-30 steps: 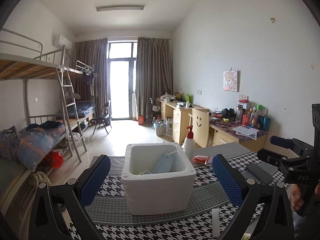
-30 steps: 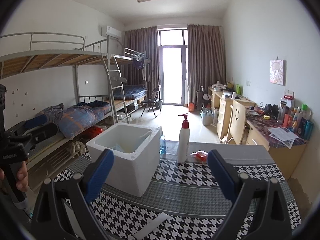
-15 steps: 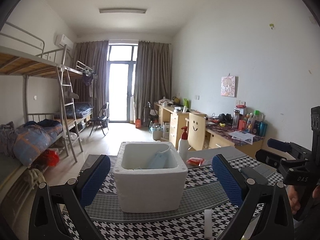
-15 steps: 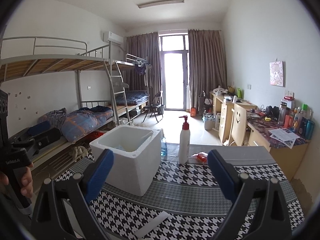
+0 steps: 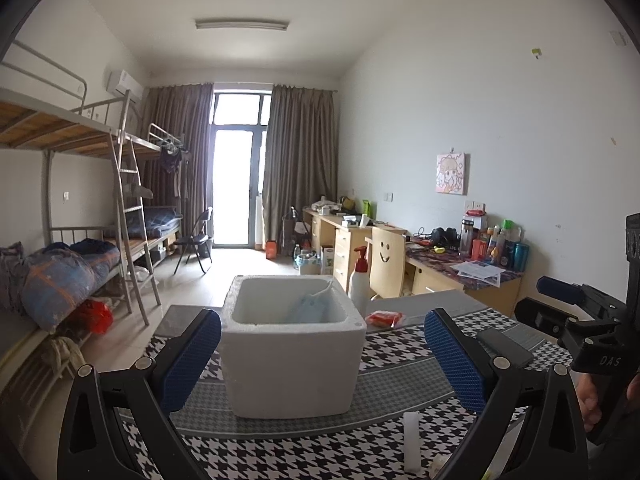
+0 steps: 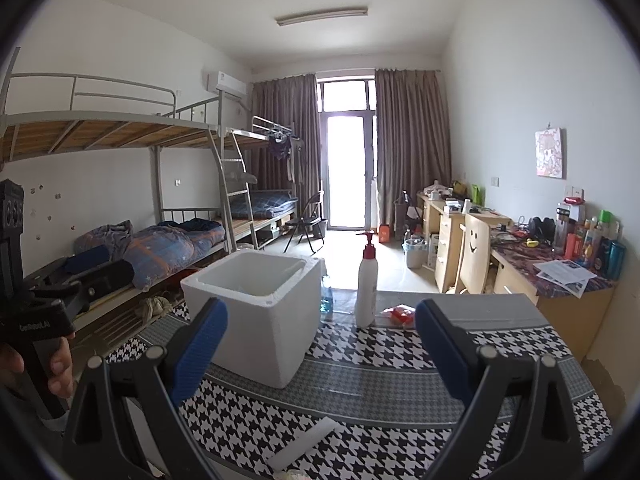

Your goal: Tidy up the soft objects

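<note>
White foam box at frame centre in the left wrist view, standing on a houndstooth tablecloth. A light-blue face mask lies inside the box against its right inner wall. Left gripper: blue-padded fingers spread wide, empty, flanking the box in the lower frame. Right gripper: fingers likewise spread, empty, in the lower frame of the right wrist view, box at centre left. Behind the box: a white pump bottle with red pump, upright, and beside it a small red packet. A white strip lies at lower centre.
</note>
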Action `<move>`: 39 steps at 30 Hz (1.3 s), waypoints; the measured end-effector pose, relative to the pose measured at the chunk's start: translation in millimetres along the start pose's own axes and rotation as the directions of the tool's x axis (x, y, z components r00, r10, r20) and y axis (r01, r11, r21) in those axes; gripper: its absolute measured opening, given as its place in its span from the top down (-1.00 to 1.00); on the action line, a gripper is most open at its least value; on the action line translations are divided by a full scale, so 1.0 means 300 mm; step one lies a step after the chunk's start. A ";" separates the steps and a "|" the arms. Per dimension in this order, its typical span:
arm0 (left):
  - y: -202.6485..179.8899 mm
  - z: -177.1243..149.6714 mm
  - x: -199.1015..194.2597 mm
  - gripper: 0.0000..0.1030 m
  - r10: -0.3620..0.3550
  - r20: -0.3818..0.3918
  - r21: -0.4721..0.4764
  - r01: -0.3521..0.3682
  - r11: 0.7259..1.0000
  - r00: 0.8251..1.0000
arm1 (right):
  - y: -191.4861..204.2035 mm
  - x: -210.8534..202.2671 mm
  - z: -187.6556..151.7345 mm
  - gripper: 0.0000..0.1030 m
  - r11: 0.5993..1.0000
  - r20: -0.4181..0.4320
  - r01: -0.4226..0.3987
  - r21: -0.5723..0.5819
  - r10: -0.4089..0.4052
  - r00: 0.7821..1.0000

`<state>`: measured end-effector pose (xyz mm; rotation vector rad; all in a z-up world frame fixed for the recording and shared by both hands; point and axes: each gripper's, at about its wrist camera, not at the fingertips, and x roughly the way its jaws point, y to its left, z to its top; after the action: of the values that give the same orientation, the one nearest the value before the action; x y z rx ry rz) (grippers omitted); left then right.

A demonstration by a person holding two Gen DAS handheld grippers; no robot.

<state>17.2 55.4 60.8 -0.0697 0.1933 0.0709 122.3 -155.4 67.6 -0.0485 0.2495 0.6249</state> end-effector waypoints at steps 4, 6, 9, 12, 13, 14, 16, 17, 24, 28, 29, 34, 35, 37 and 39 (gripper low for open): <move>0.004 -0.028 0.011 -0.98 0.009 -0.011 -0.007 -0.009 1.000 1.000 | -0.011 -0.013 -0.034 -0.88 1.000 0.007 0.026 -0.007 -0.026 1.000; 0.006 -0.038 0.017 -0.98 0.002 -0.019 -0.010 -0.002 1.000 1.000 | -0.015 -0.014 -0.054 -0.88 1.000 0.001 0.028 -0.010 -0.028 1.000; 0.012 -0.054 0.013 -0.98 0.004 -0.006 -0.021 -0.004 1.000 1.000 | -0.013 -0.009 -0.075 -0.88 0.999 -0.019 0.032 -0.021 -0.033 0.999; 0.007 -0.071 0.024 -0.98 -0.015 -0.025 -0.020 0.014 1.000 1.000 | -0.005 -0.008 -0.104 -0.88 0.999 -0.034 0.027 -0.032 -0.028 0.999; 0.003 -0.076 0.027 -0.98 -0.018 -0.030 -0.019 0.018 1.000 0.999 | -0.001 -0.005 -0.114 -0.88 0.999 -0.043 0.019 -0.035 -0.021 0.999; -0.001 -0.085 0.031 -0.98 -0.023 -0.037 -0.016 0.022 1.000 0.999 | 0.001 -0.003 -0.118 -0.88 0.999 -0.048 0.013 -0.036 -0.015 0.999; -0.009 -0.098 0.039 -0.98 -0.027 -0.052 -0.008 0.026 1.000 0.998 | 0.003 0.002 -0.128 -0.88 0.999 -0.056 0.002 -0.033 -0.004 0.998; -0.010 -0.106 0.042 -0.98 -0.029 -0.057 -0.006 0.029 1.000 0.998 | 0.001 0.001 -0.133 -0.88 1.000 -0.057 -0.005 -0.028 0.003 0.998; -0.027 -0.140 0.065 -0.98 -0.056 -0.085 -0.003 0.056 0.998 0.995 | -0.013 0.000 -0.161 -0.88 1.000 -0.079 -0.007 -0.021 0.005 0.997; -0.042 -0.160 0.076 -0.98 -0.076 -0.097 0.003 0.077 0.997 0.992 | -0.010 0.000 -0.182 -0.88 0.999 -0.093 -0.013 -0.035 0.009 0.996; -0.046 -0.165 0.079 -0.98 -0.076 -0.099 0.005 0.077 0.997 0.992 | -0.008 0.001 -0.189 -0.88 0.999 -0.098 -0.012 -0.041 0.008 0.995; -0.058 -0.189 0.106 -0.98 -0.097 -0.134 0.009 0.099 0.995 0.986 | -0.009 0.000 -0.217 -0.88 0.999 -0.114 -0.018 -0.041 0.014 0.993; -0.060 -0.192 0.108 -0.98 -0.102 -0.138 0.010 0.104 0.994 0.985 | -0.010 -0.001 -0.220 -0.88 0.999 -0.116 -0.020 -0.042 0.015 0.993; -0.070 -0.200 0.113 -0.98 -0.108 -0.148 0.024 0.113 0.993 0.983 | -0.013 -0.003 -0.231 -0.88 0.999 -0.123 -0.022 -0.044 0.017 0.992; -0.082 -0.208 0.121 -0.98 -0.115 -0.160 0.036 0.122 0.992 0.980 | -0.018 -0.001 -0.240 -0.88 0.999 -0.134 -0.025 -0.043 0.019 0.991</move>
<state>42.9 28.5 -5.9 -0.0415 0.3488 -0.0584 109.6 -168.5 -2.3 -0.1312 0.3656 0.6503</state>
